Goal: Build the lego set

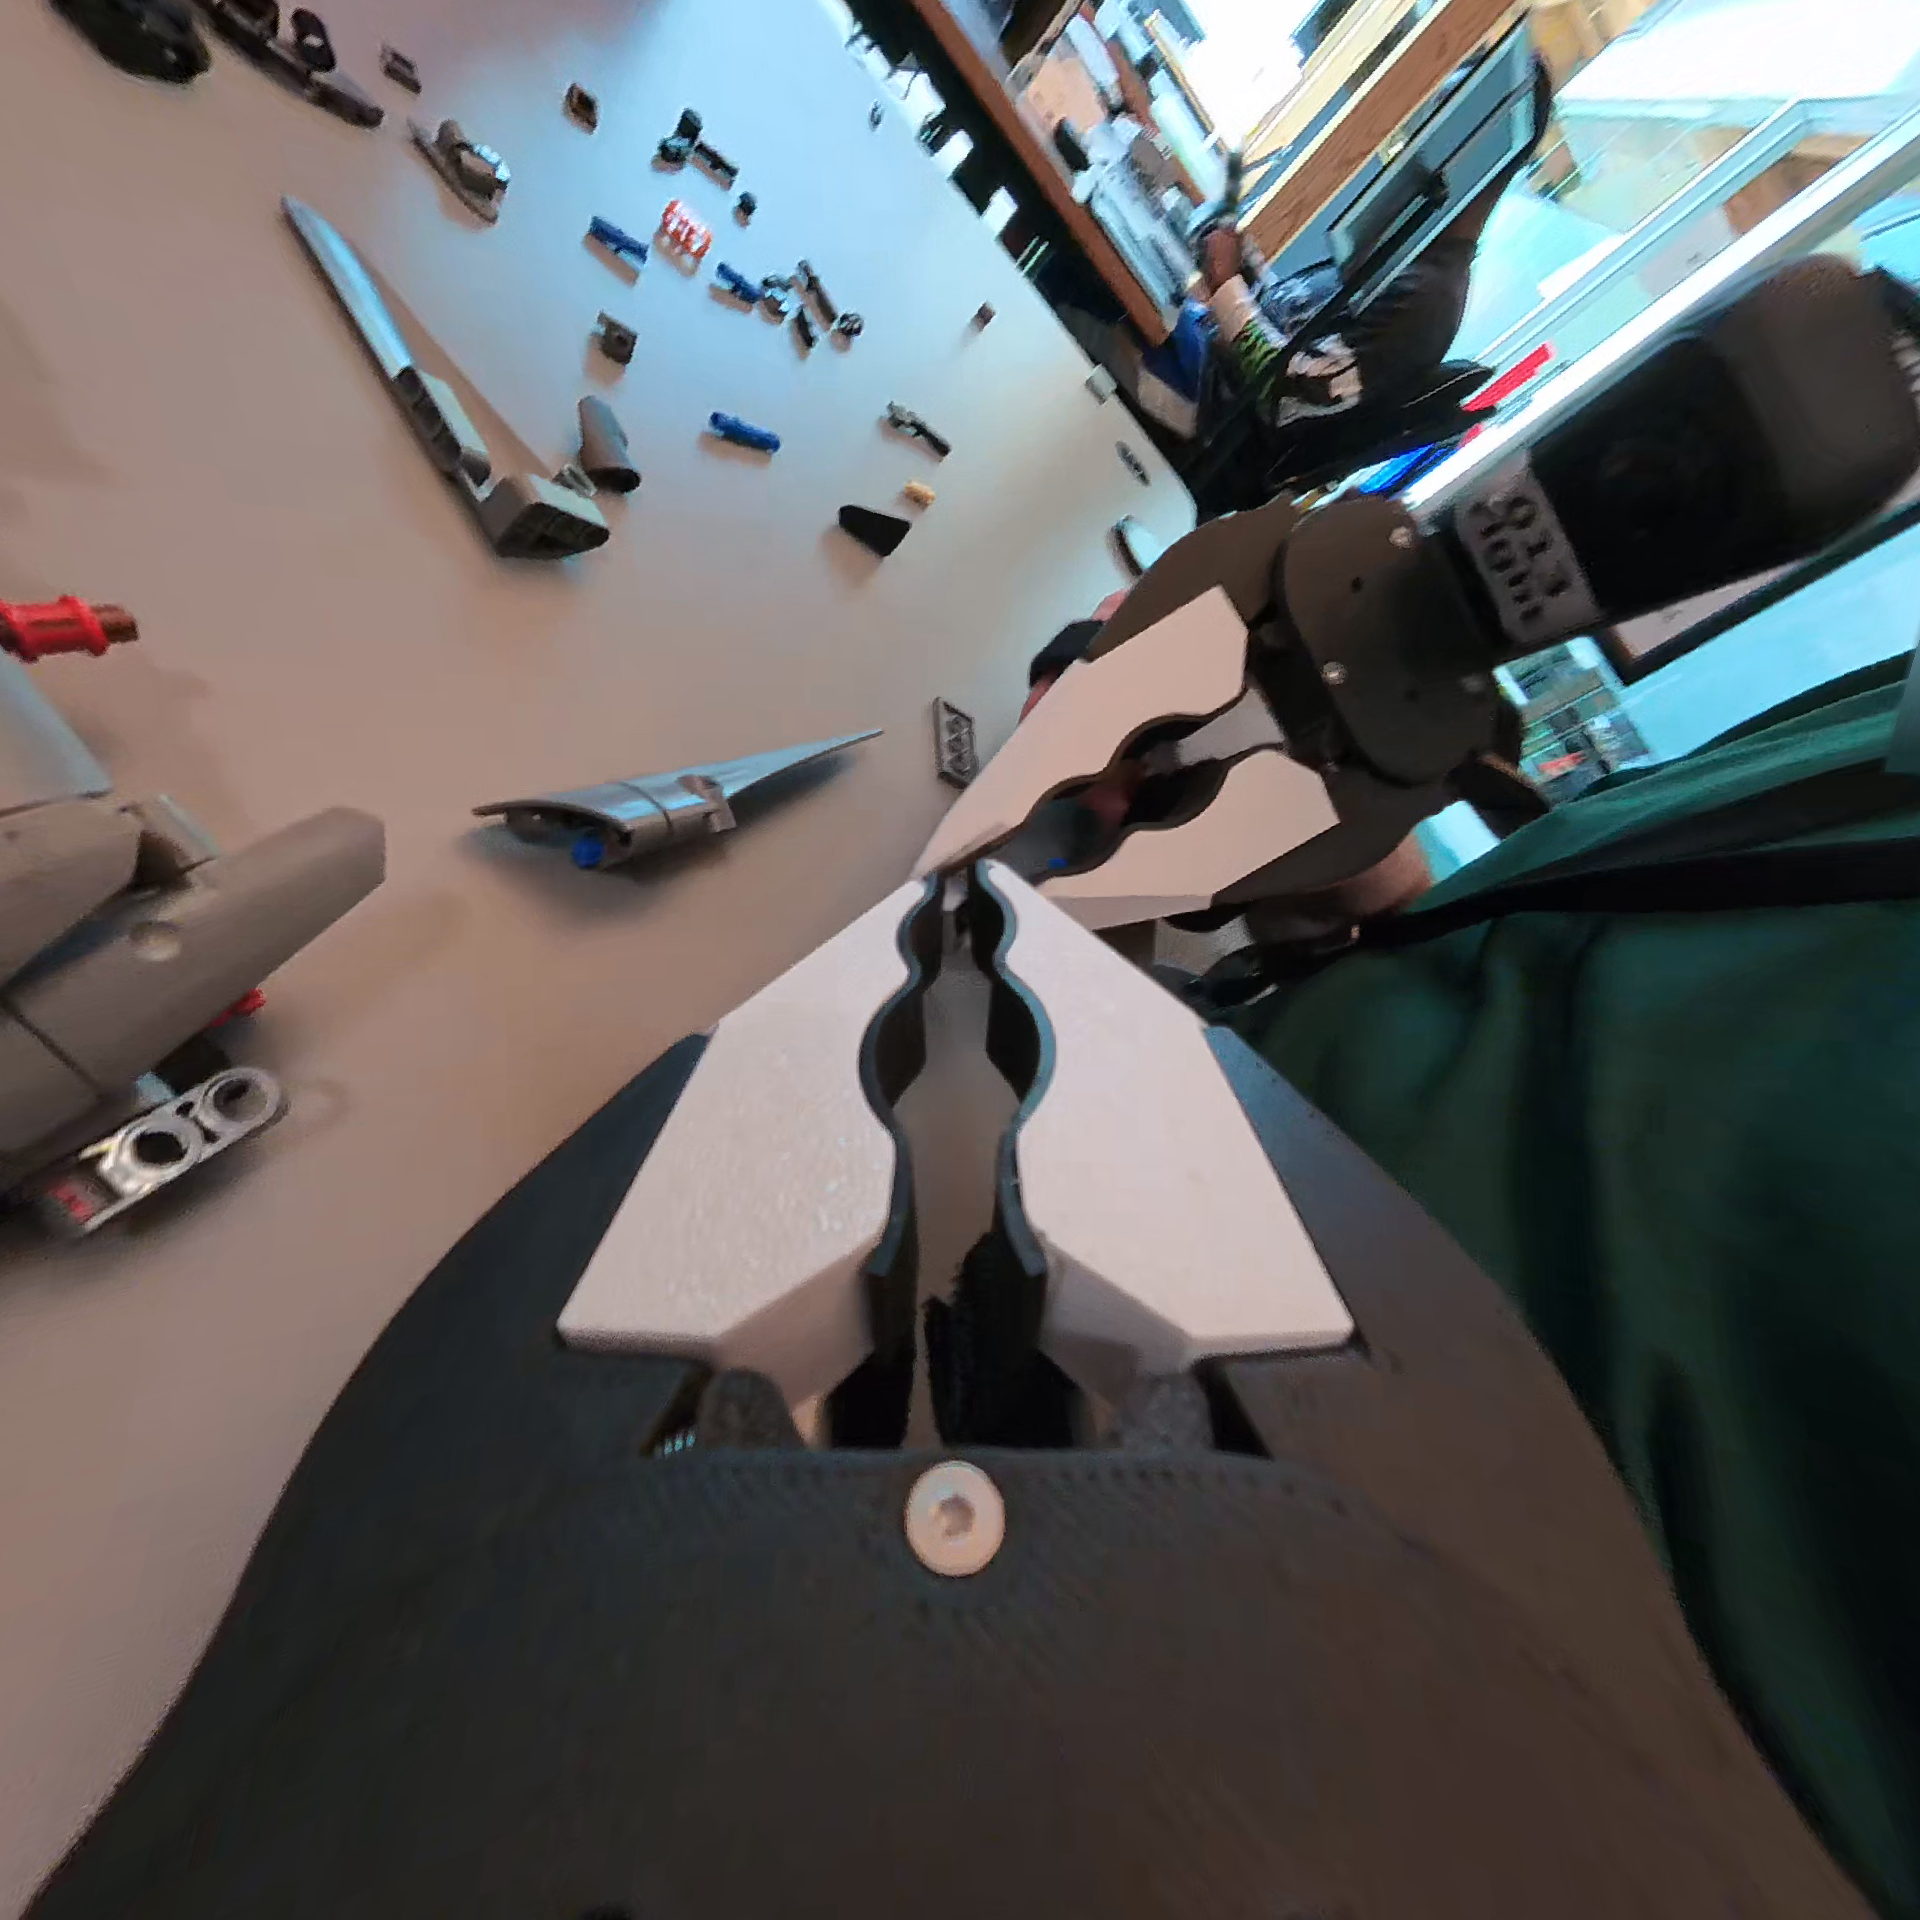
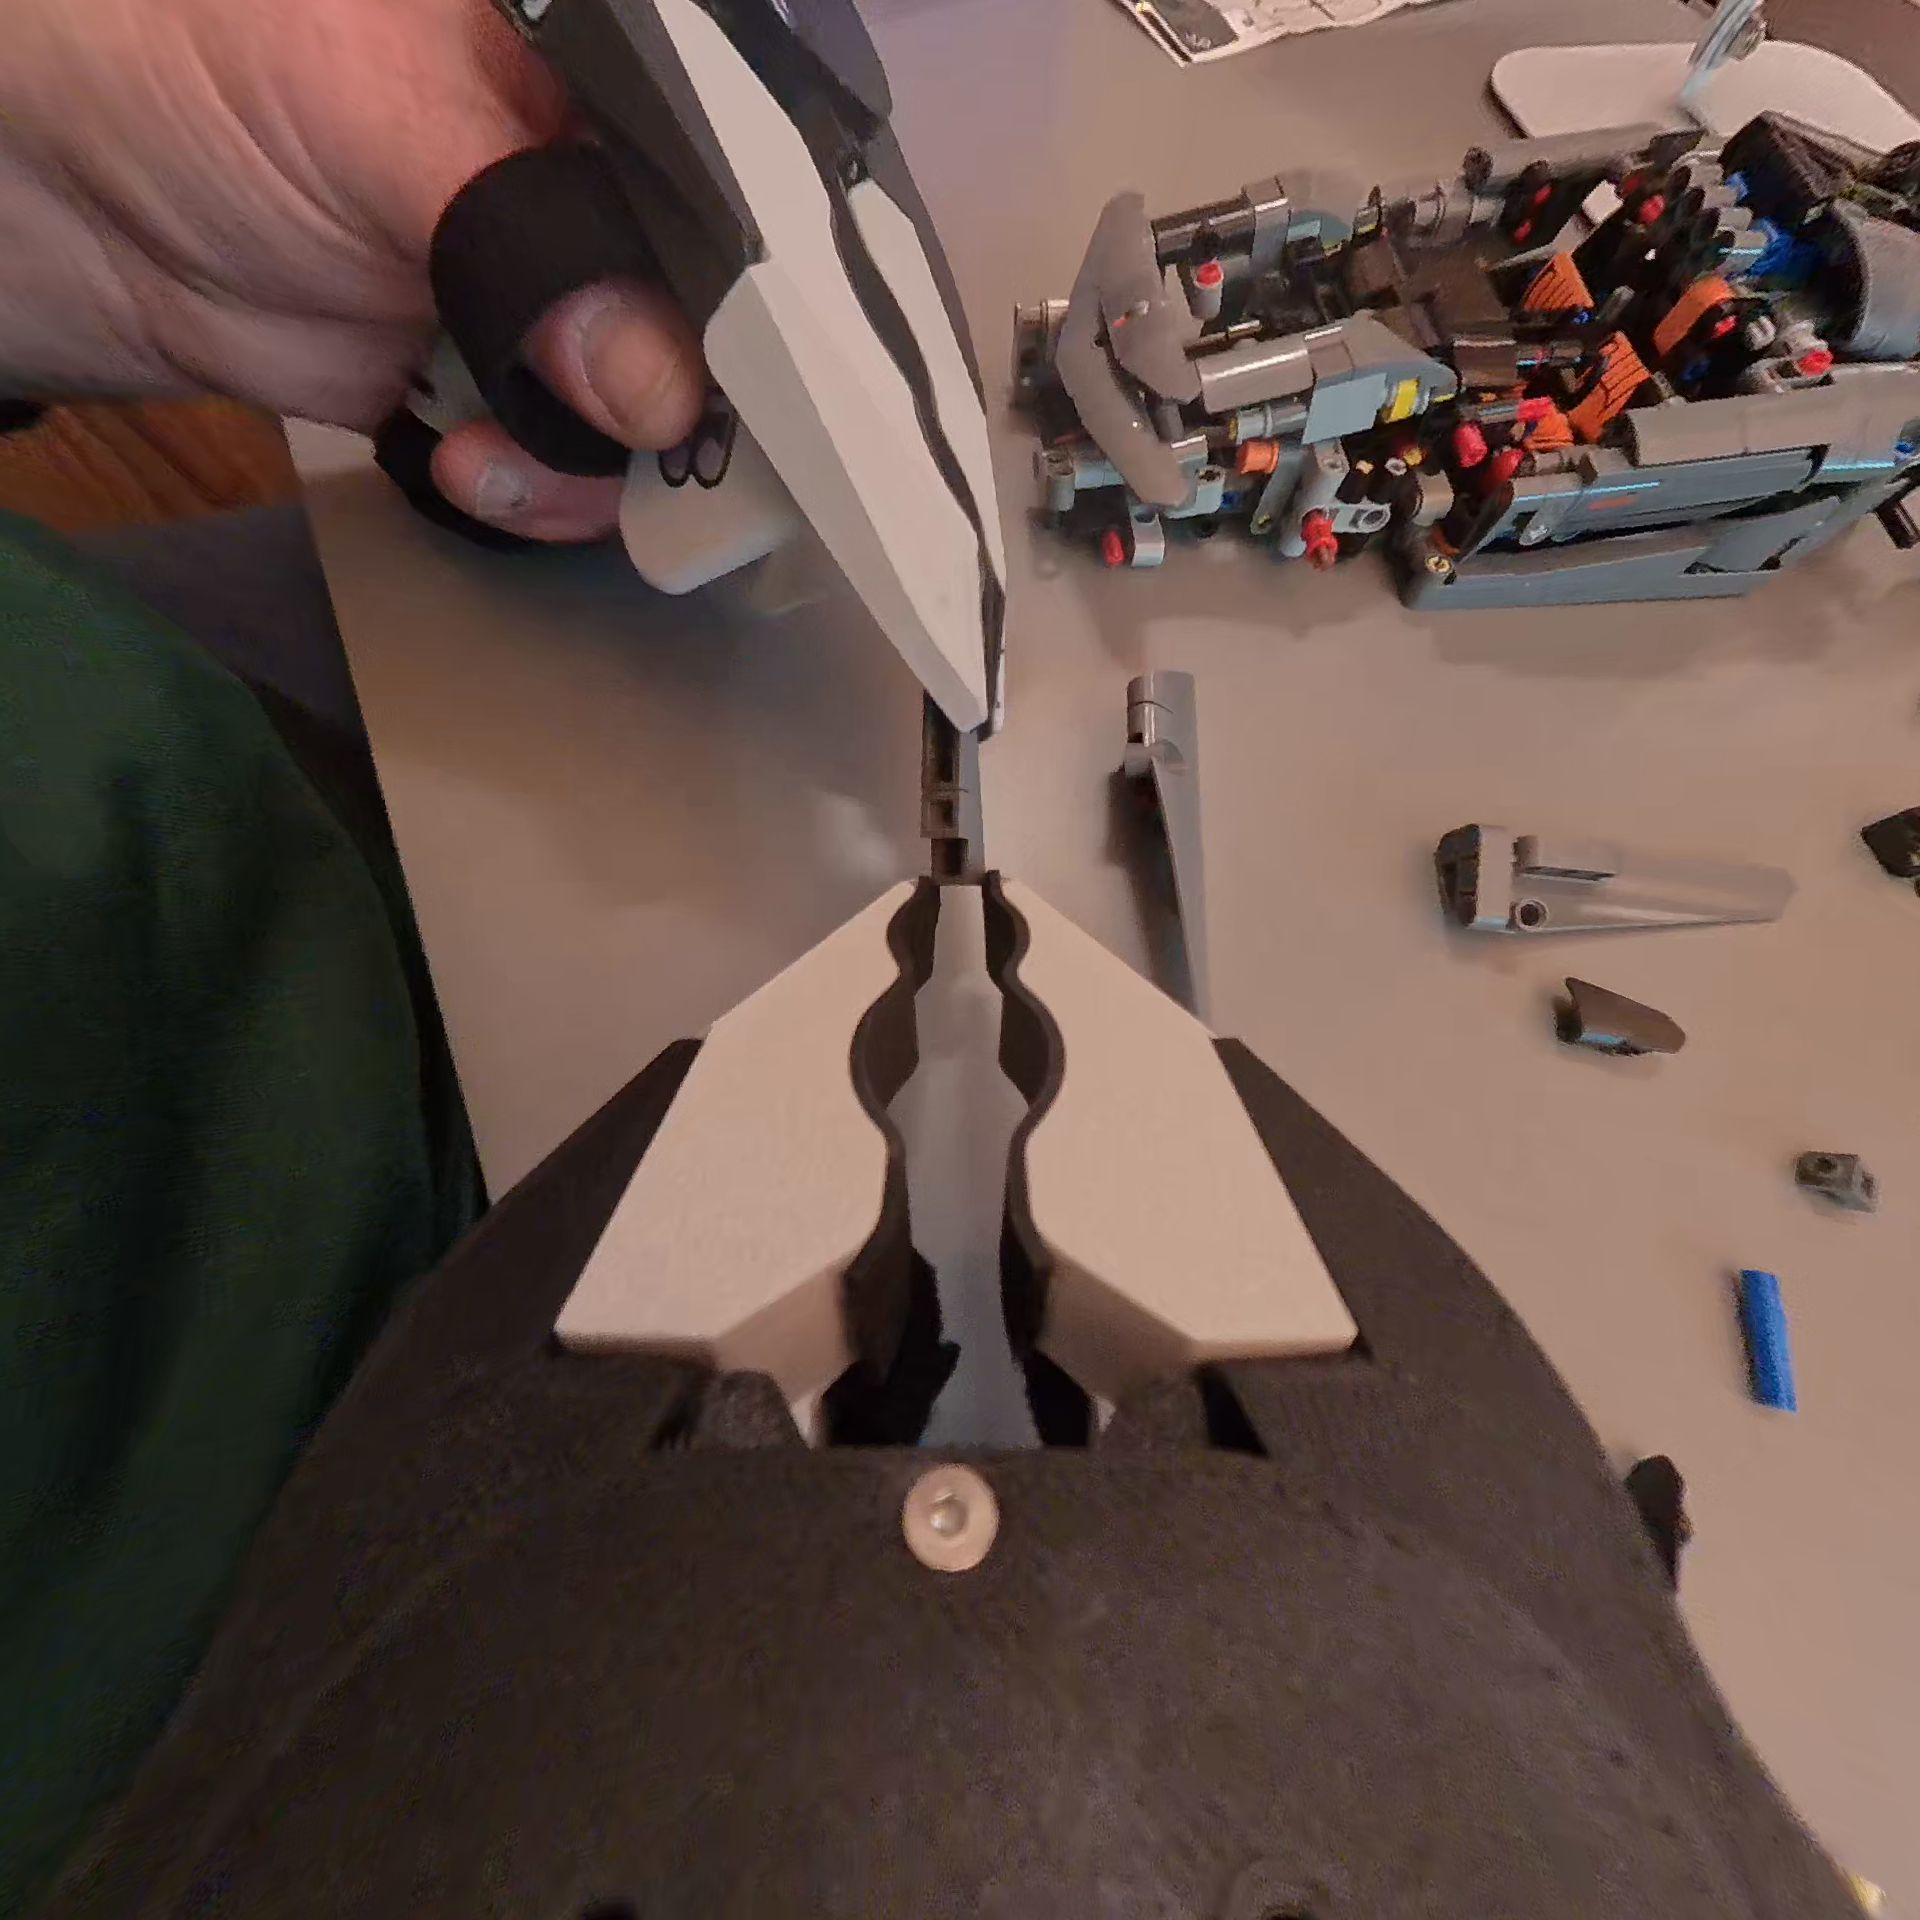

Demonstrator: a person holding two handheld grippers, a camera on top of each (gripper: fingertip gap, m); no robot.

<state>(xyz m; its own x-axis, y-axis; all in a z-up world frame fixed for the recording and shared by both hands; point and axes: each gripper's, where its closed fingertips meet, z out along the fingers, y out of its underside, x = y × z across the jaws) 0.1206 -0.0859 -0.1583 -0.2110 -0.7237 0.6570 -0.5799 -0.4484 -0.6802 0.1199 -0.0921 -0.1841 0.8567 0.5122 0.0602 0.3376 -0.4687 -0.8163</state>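
A small dark grey lego piece (image 2: 951, 810) is held in the air over the table's near edge. My right gripper (image 2: 961, 883) is shut on its near end. My left gripper (image 2: 982, 717), held by a hand (image 2: 260, 208), comes down from the upper left and is shut on its far end. In the left wrist view my left gripper (image 1: 956, 891) meets the tips of my right gripper (image 1: 961, 854), and the piece is almost hidden between them. The large grey lego build (image 2: 1455, 364) stands on the table at the back right, and also shows in the left wrist view (image 1: 156, 935).
Loose parts lie on the grey table: a long grey piece (image 2: 1169, 831), a grey panel (image 2: 1610, 894), a dark curved piece (image 2: 1621, 1023), a blue pin (image 2: 1766, 1340), a grey wing panel (image 1: 675, 805) and a long grey blade (image 1: 416, 364). A green garment (image 2: 156, 1039) lies at the table's near edge. My left and right fingertips are right by each other. Both grippers' tips are roughly 15 cm from the large grey lego build (image 2: 1455, 364).
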